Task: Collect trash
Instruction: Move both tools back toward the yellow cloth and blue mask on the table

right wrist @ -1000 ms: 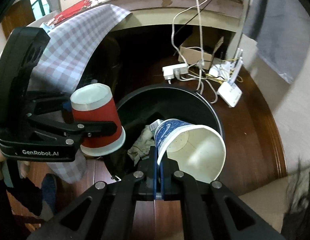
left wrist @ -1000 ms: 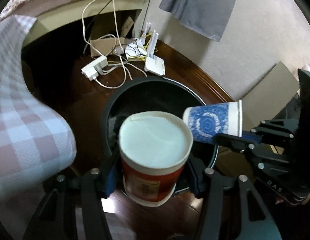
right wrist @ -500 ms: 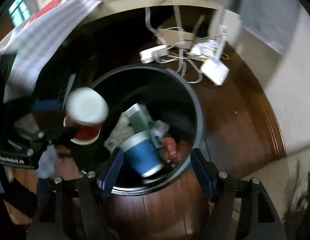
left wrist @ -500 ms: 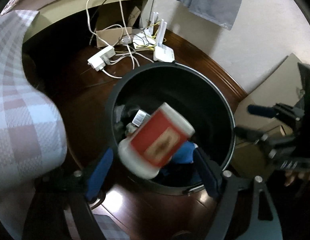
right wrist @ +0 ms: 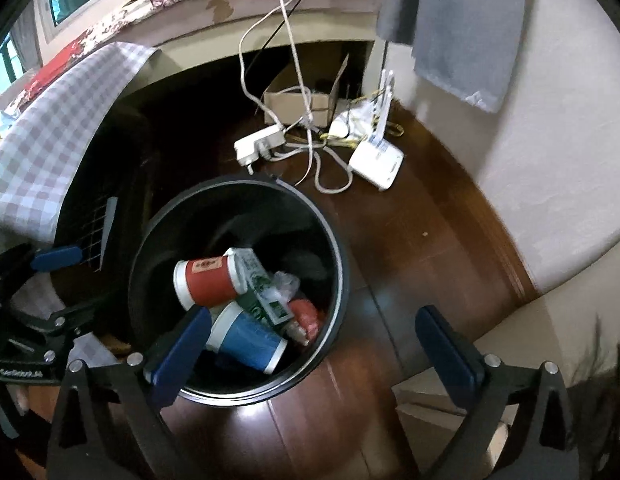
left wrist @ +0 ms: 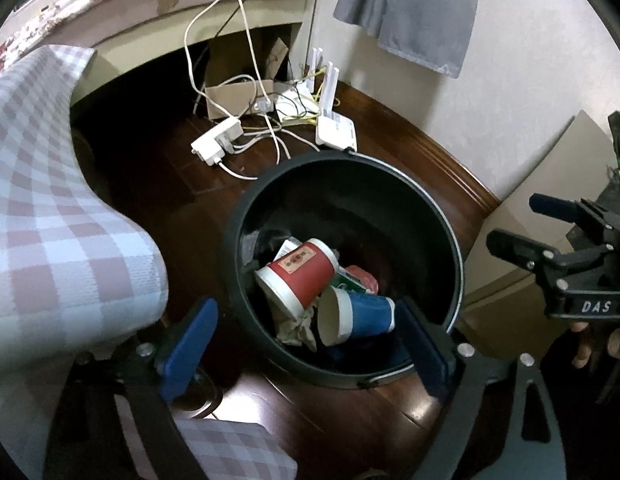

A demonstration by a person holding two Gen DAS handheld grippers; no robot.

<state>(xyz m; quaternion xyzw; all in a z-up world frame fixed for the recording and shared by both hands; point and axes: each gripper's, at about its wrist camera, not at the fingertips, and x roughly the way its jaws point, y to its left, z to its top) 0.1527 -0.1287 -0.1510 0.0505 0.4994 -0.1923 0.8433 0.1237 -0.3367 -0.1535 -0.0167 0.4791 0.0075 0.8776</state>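
Observation:
A black round bin stands on the dark wooden floor below both grippers. A red paper cup and a blue paper cup lie on their sides inside it, on crumpled paper and a green-and-white carton. My left gripper hangs over the bin's near rim; its jaws are opening, with nothing gripped between them. My right gripper is above the bin's right edge, jaws opening wide and empty. The red cup and the blue cup also show in this view.
A white power strip, a router, loose cables and a cardboard box lie on the floor behind the bin. A checked cloth hangs at the left. A grey cloth hangs on the wall, and a cardboard panel leans at the right.
Both grippers let go: the red cup and the blue cup dropped into the bin and came to rest there. Both pairs of jaws spread apart, and the right gripper shifted sideways.

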